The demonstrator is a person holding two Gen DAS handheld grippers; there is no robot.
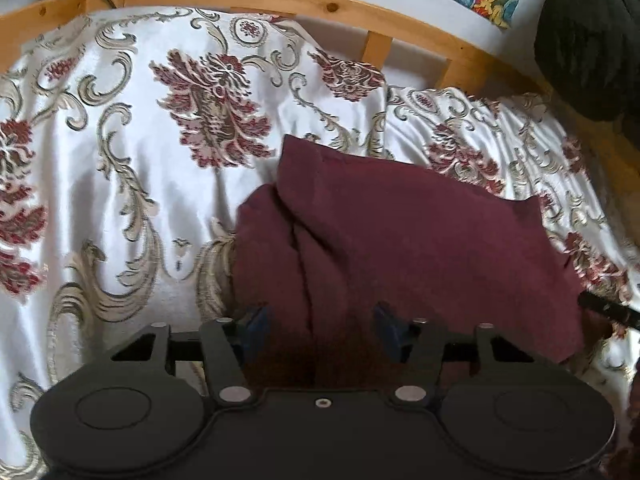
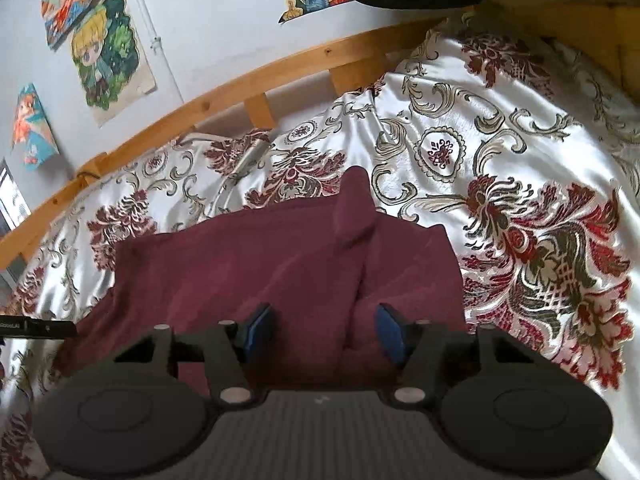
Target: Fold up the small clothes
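A bed point(image 1: 120, 152) with a floral white bedspread point(image 2: 500, 152) and a wooden rail point(image 1: 248, 0) fills both views. A maroon garment point(image 1: 400, 232), partly folded with creases, lies on the bedspread straight ahead of both tools and runs under their fingers. The left hand-held gripper point(image 1: 320, 328) hangs over its near edge with jaws apart, holding nothing. The right hand-held gripper point(image 2: 320, 330) does likewise, spread wide.
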